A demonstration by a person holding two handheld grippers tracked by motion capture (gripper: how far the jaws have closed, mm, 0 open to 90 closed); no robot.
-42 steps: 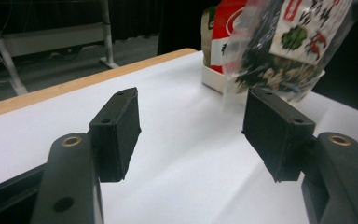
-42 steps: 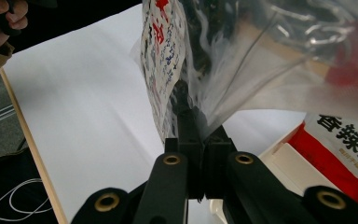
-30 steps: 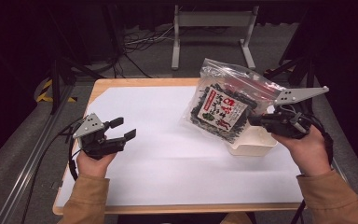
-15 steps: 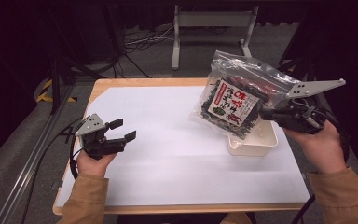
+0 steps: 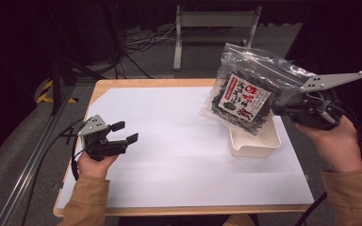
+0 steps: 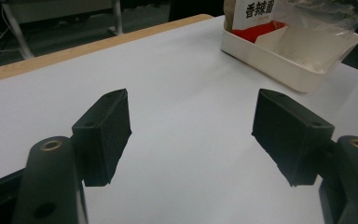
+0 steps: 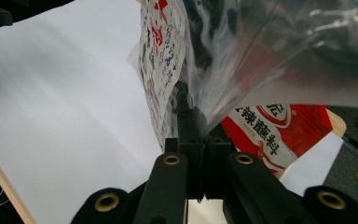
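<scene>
My right gripper point(image 5: 283, 109) is shut on the edge of a clear plastic bag point(image 5: 245, 94) of dark flakes with a white and red label. The bag hangs tilted in the air above a white tray point(image 5: 257, 143) at the right of the table. In the right gripper view the jaws point(image 7: 193, 126) pinch the bag point(image 7: 168, 60), and a red packet point(image 7: 279, 126) shows below it. My left gripper point(image 5: 126, 132) rests low at the table's left, open with nothing between its fingers point(image 6: 105, 126). The left gripper view looks over white paper to the tray point(image 6: 279, 70).
White paper point(image 5: 179, 141) covers most of the wooden table point(image 5: 122, 84). A red packet point(image 6: 256, 32) stands in the tray. Dark floor, cables and a metal stand point(image 5: 217, 19) lie beyond the far edge. A rail point(image 5: 33, 155) runs along the left side.
My right gripper has risen and drifted right with the bag, lifting it higher above the tray. The left gripper has stayed where it was.
</scene>
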